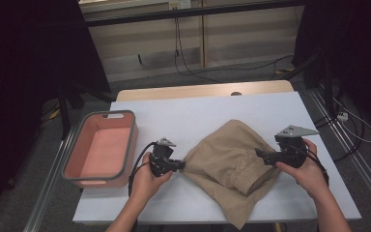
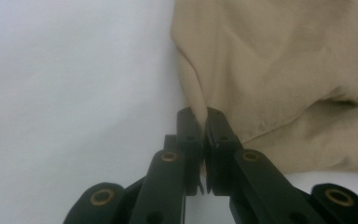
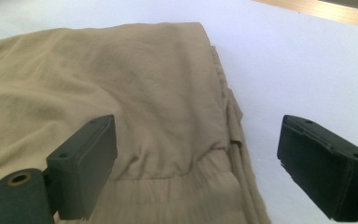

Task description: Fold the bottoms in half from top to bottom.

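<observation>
The left gripper (image 2: 199, 122) pinched the tan garment's (image 1: 227, 154) edge, the right gripper (image 3: 200, 172) gaped over it, on a white table (image 1: 183, 116).

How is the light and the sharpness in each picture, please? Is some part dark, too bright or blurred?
High view: white table brightly lit, the surroundings almost black, fairly sharp. Left gripper view: the left gripper close to the lens is soft and dark, the beige cloth evenly lit. Right gripper view: the table is nearly washed out, the right gripper with slightly blurred jaws.
</observation>
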